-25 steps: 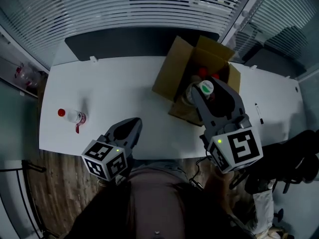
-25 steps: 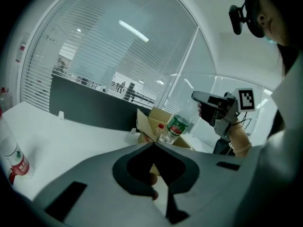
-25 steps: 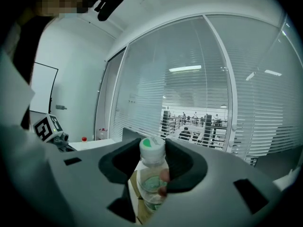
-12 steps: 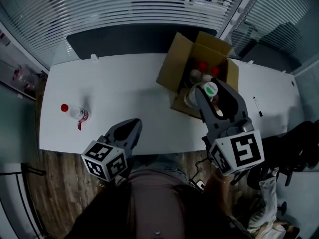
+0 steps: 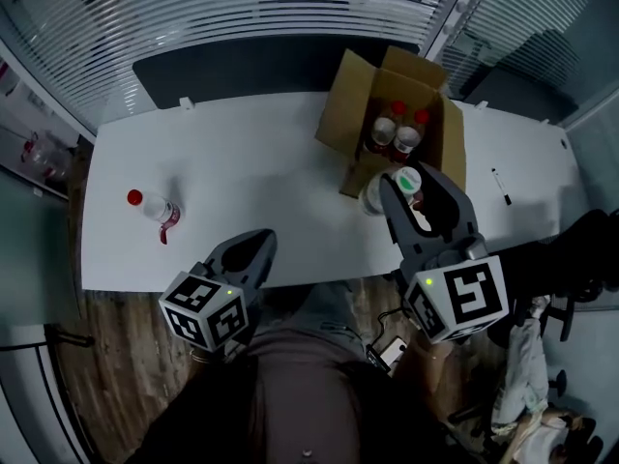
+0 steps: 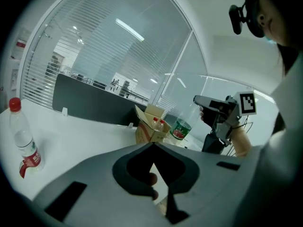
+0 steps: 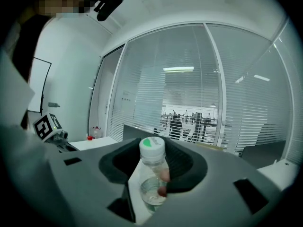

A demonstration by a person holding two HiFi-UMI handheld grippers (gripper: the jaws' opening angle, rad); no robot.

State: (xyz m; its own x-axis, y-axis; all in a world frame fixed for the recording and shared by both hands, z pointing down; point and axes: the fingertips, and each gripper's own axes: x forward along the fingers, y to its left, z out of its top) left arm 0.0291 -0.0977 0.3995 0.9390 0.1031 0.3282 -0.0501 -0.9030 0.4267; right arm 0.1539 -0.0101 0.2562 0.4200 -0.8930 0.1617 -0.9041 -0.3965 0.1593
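My right gripper (image 5: pixel 414 199) is shut on a clear water bottle (image 5: pixel 405 181) with a white and green cap, holding it upright just in front of an open cardboard box (image 5: pixel 346 114). Two red-capped bottles (image 5: pixel 396 130) stand inside the box. In the right gripper view the bottle (image 7: pixel 152 174) sits between the jaws. My left gripper (image 5: pixel 253 250) hangs over the table's near edge, shut and holding nothing. A red-capped bottle (image 5: pixel 153 206) lies on the white table (image 5: pixel 251 172) at the left, also visible in the left gripper view as bottle (image 6: pixel 23 136).
A dark panel (image 5: pixel 232 66) runs behind the table, with glass walls and blinds beyond. A pen (image 5: pixel 500 187) lies at the table's right end. A dark chair (image 5: pixel 580 259) stands at the right, and wooden floor (image 5: pixel 116 375) lies below the near edge.
My right gripper has drawn the green-capped bottle back from over the box toward me, so it now stands before the front flap. The left gripper has stayed put.
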